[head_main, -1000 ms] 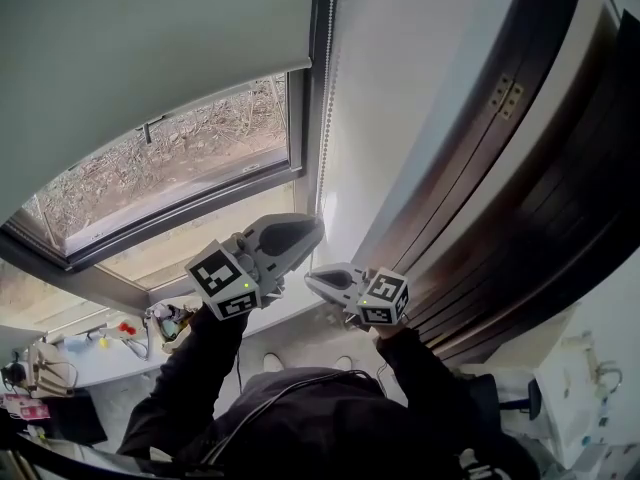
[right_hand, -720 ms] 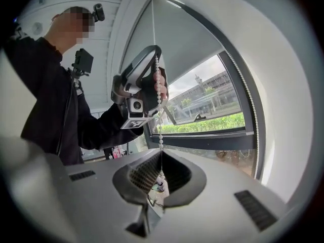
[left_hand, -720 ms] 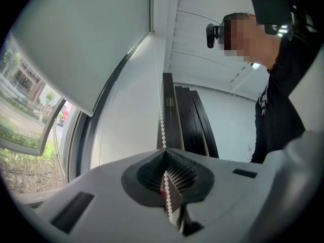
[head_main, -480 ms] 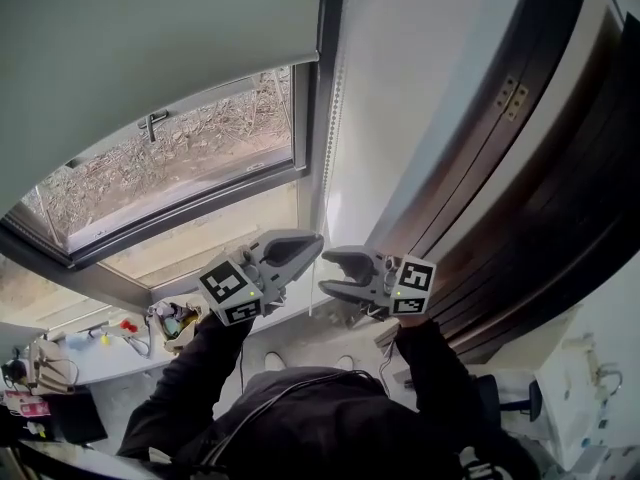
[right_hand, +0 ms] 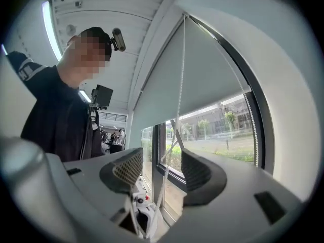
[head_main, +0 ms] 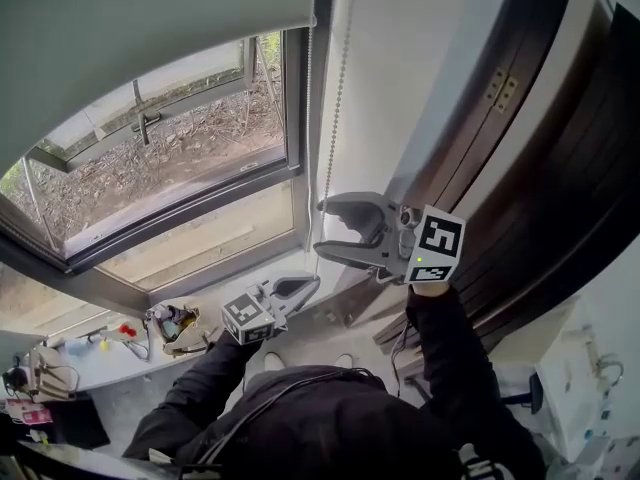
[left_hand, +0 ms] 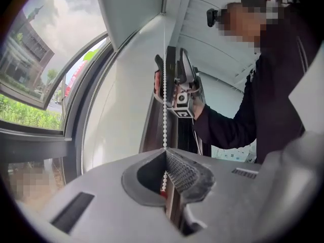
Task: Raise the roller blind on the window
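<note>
Bead chain [head_main: 337,98] hangs beside window frame [head_main: 295,98]; open room between it and door [head_main: 560,168].

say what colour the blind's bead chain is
The bead chain is white; left gripper view shows it best.

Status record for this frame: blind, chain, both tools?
roller blind: partly raised; lower window uncovered
bead chain: hangs beside the window's right frame
left tool: the lower one, shut on bead chain
right tool: higher; jaws have just been opening; chain runs between them, not pinched
</note>
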`<state>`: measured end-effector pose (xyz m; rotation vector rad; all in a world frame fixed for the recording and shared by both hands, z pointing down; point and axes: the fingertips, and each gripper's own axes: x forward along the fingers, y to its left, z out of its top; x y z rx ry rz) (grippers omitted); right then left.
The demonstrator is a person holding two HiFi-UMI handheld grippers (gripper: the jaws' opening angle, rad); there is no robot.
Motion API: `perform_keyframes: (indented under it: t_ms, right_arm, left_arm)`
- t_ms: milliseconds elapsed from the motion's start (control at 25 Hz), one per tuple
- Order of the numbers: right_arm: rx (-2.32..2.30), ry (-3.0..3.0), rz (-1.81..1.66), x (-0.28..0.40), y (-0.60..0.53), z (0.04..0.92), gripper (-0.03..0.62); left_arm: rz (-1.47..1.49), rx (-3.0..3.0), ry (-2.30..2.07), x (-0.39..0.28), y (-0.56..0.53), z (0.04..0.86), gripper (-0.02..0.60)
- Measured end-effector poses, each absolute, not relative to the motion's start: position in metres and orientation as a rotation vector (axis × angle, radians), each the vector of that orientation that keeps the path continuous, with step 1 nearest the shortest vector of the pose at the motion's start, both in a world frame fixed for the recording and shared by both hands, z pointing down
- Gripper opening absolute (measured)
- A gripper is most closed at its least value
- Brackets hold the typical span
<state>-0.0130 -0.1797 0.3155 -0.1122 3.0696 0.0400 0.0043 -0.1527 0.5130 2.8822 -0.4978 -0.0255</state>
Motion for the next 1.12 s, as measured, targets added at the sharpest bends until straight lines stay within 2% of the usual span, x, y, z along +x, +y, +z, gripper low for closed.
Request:
perform_keyframes:
  t_ms: [120, 280, 360, 680, 720, 760, 920, 1120]
  right_arm:
    - [-0.125, 3.038, 0.058, -0.017, -0.182, 0.304, 0.121]
    - [-0.154, 3.039, 0.052, -0.017, -0.188, 0.304, 0.093]
    - [-0.174, 3.047, 0.047, -0.016, -0.192, 0.304, 0.025]
    - [-0.195, 3.062, 0.003, -0.017, -0.195, 0.305, 0.005]
    - [-0.204, 3.056, 0.008, -0.016, -0.194, 0.305, 0.005]
    - [-0.213, 3.05, 0.013, -0.015, -0.194, 0.306, 0.005]
    - [-0.227, 3.089, -0.013, -0.015, -0.193, 0.329, 0.005]
    - [-0.217, 3.089, -0.139, -0.018, -0.189, 0.372, 0.005]
  left_arm:
    - [-0.023, 2.876, -0.511, 0.002, -0.151, 0.529, 0.006]
    - [-0.043, 2.898, -0.539, -0.003, -0.153, 0.532, 0.006]
    - [-0.045, 2.904, -0.538, -0.003, -0.152, 0.532, 0.006]
    - [-0.124, 2.834, -0.537, -0.016, -0.149, 0.527, 0.01]
    - [-0.125, 2.826, -0.542, -0.019, -0.149, 0.522, 0.067]
    - [-0.127, 2.824, -0.554, -0.022, -0.15, 0.516, 0.093]
    - [-0.161, 2.864, -0.613, -0.035, -0.163, 0.485, 0.097]
    - [-0.247, 2.929, -0.649, -0.042, -0.176, 0.432, 0.137]
